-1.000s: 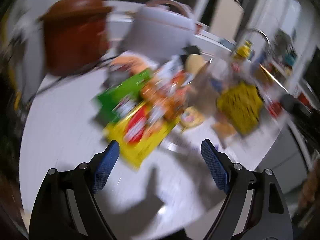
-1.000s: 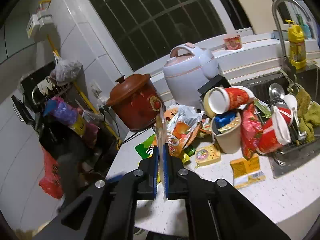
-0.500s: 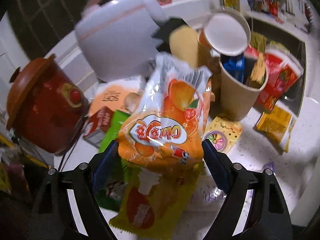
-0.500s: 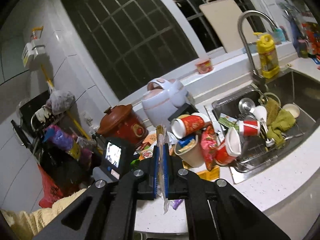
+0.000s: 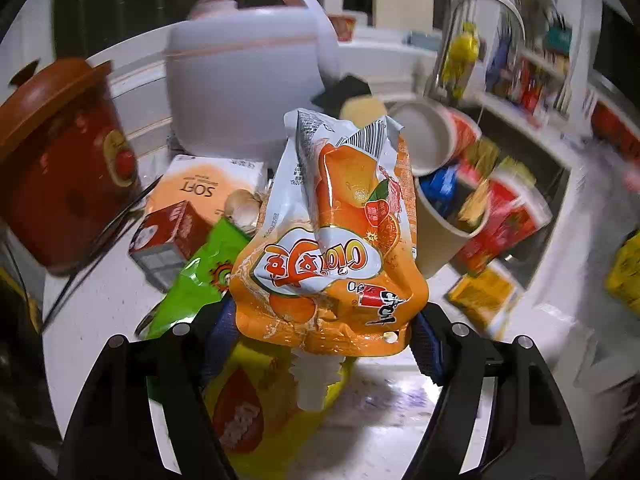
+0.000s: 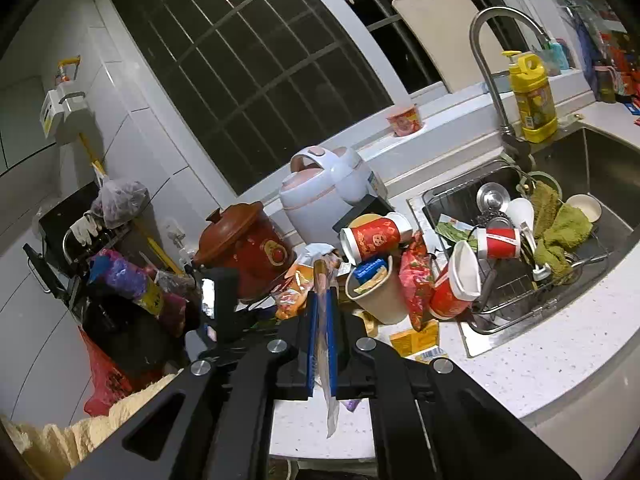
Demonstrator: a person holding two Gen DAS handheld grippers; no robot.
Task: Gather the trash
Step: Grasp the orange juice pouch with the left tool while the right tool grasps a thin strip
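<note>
We see a white counter (image 6: pixel 532 364) littered with trash beside a steel sink (image 6: pixel 600 168) full of dishes. At the back stands a pale rice cooker (image 5: pixel 244 80), and left of it a red clay pot (image 5: pixel 52 168) with its brown lid on.

In the left wrist view, our left gripper (image 5: pixel 320 344) has its jaws set wide, and the crumpled orange snack bag (image 5: pixel 332 240) fills the gap between them, its lower edge level with the blue pads (image 5: pixel 426 348). We cannot tell whether the pads press it. Behind the bag lie a green wrapper (image 5: pixel 196 284) and a yellow wrapper (image 5: pixel 256 396), flat on the counter. To the right a beige paper cup (image 5: pixel 444 236) stuffed with rubbish stands upright, and a red cup (image 5: pixel 440 136) lies on its side above it.

In the right wrist view, our right gripper (image 6: pixel 320 336) is closed narrow on a thin clear wrapper (image 6: pixel 330 396), which hangs below the pads, held above the counter's front edge.
</note>
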